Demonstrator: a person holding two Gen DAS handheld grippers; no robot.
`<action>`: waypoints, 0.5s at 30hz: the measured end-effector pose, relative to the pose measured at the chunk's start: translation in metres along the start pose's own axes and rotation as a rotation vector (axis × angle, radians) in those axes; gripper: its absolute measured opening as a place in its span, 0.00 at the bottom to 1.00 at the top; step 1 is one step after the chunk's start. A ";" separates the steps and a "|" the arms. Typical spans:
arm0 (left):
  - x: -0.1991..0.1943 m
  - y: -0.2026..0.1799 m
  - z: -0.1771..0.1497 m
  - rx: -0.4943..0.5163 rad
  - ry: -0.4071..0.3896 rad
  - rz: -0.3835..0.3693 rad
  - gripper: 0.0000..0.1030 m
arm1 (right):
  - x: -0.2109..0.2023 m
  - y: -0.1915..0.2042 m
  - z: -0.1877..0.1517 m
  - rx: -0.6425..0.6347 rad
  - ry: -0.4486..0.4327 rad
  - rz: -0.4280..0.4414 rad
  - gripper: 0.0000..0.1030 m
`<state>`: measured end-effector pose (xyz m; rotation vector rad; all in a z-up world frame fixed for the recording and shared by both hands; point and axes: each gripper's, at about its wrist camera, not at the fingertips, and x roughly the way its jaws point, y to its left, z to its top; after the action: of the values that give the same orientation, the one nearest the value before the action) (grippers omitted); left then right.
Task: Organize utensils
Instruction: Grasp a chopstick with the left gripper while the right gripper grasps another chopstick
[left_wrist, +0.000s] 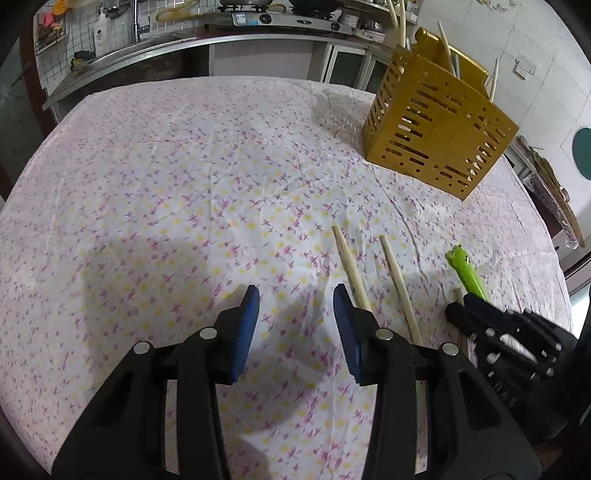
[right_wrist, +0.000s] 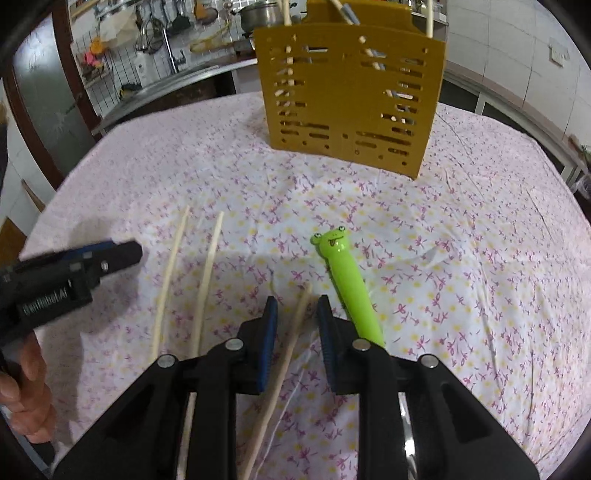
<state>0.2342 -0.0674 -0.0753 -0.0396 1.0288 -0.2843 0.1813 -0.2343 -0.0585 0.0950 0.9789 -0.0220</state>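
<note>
right gripper (right_wrist: 295, 314) astride chopstick (right_wrist: 291, 332)

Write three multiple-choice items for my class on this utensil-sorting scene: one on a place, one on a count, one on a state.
1. Where does the green frog-handled utensil lie?
A. inside the holder
B. on the tablecloth, right of the chopsticks
C. held in the left tongs

2. How many chopsticks lie loose on the cloth?
A. one
B. three
C. six

3. How are the right tongs?
A. open, a chopstick between the fingers
B. shut on the frog utensil
C. out of view

Answers: 1 B, it rests on the floral tablecloth; 2 B, three pale sticks show in the right wrist view; 3 A, gaps show beside the stick.
</note>
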 end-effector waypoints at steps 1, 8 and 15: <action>0.003 -0.002 0.003 0.003 0.003 0.000 0.39 | 0.001 0.002 0.000 -0.015 -0.008 -0.014 0.17; 0.025 -0.016 0.024 0.023 0.026 0.024 0.40 | 0.010 -0.004 0.015 -0.028 -0.015 -0.021 0.05; 0.041 -0.030 0.038 0.068 0.070 0.032 0.48 | 0.015 -0.011 0.024 -0.038 -0.009 -0.006 0.05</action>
<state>0.2800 -0.1106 -0.0848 0.0484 1.0879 -0.2933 0.2089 -0.2467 -0.0583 0.0574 0.9702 -0.0095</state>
